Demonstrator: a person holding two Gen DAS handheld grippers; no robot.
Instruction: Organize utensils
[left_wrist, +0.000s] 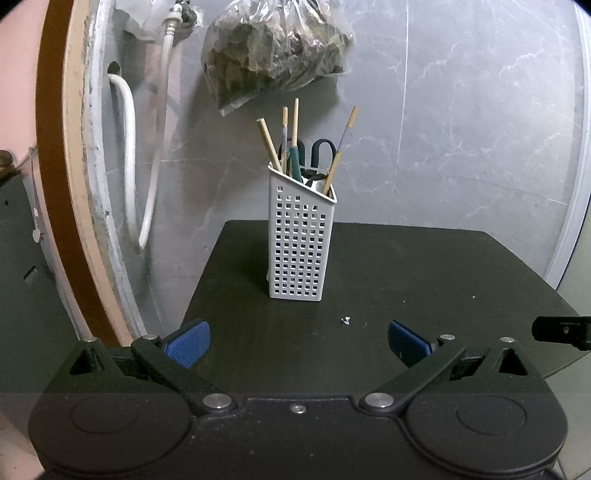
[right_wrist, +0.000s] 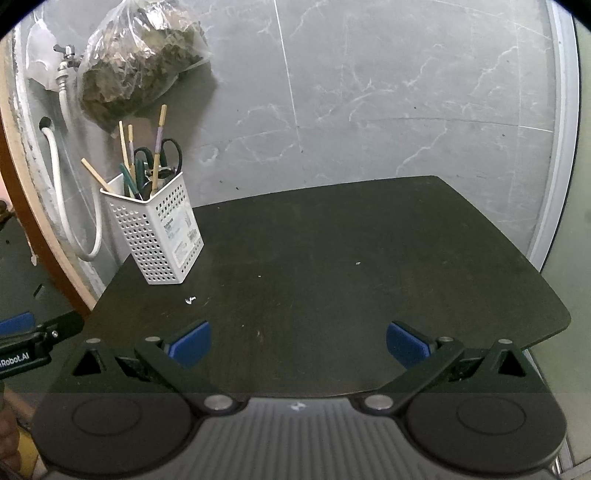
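1. Chopsticks (left_wrist: 269, 143) and scissors (left_wrist: 322, 148) stand together in the white perforated utensil holder (left_wrist: 298, 243), which sits upright on the dark desk (left_wrist: 406, 280), towards the desk's back edge and close to the grey marbled wall (left_wrist: 461, 110).
2. Everything else I place from that holder: a clear bag of dark leaves (left_wrist: 275, 48) hangs on the wall above it, a white hose (left_wrist: 129, 155) loops down the wall to its left, and a small white scrap (left_wrist: 346, 319) lies on the desk in front of it.
3. Left tool (left_wrist: 298, 341) faces the holder squarely from the front, well apart from it, with its blue pads (left_wrist: 188, 345) spread wide and nothing between them.
4. Right tool (right_wrist: 298, 341) hovers over the desk to the right of the holder, also well apart, likewise spread wide and empty.
5. No loose utensil shows on the desk, so I judge the work either done or not begun; the frames do not settle which.
6. Should a utensil need drawing out, I would steady the holder with one tool, since it looks tall, light and easily tipped.
7. Grip one chopstick high on its exposed end and lift along its lean, so that the neighbours and the scissors' loops do not snag.
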